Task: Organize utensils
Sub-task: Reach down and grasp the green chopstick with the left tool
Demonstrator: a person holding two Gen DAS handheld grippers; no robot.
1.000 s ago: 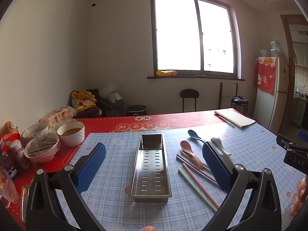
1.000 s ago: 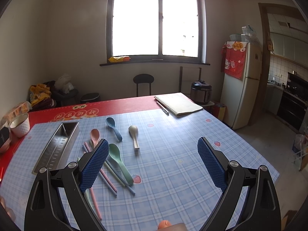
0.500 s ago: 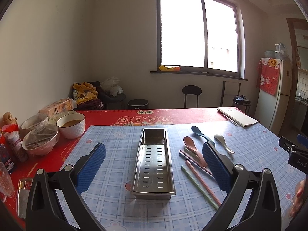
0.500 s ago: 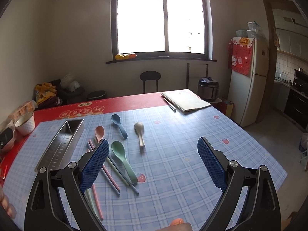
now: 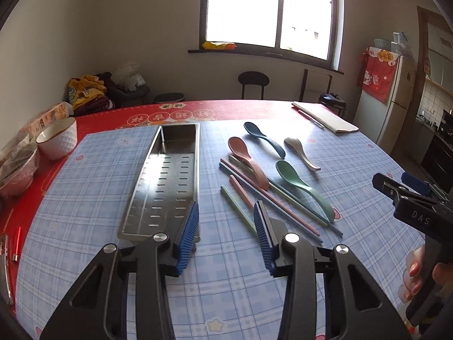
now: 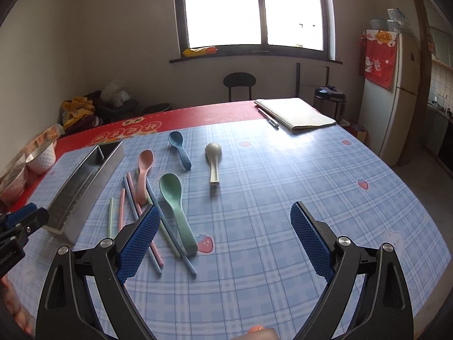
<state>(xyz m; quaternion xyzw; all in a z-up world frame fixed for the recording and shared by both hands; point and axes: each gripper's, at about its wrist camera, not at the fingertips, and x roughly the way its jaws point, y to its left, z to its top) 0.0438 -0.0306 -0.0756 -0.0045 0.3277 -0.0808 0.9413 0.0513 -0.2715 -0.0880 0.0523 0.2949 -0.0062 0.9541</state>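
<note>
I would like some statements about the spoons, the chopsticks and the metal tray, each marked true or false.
1. The metal tray holds no utensils. True.
2. The green spoon lies inside the tray. False: it lies on the checked cloth, beside the chopsticks.
3. Four spoons lie on the cloth. True: the pink spoon, the blue spoon, the grey spoon and the green one.
4. The right gripper grips a chopstick. False: its jaws are wide apart and hold nothing.
5. A white bowl stands on the red cloth. True.
</note>
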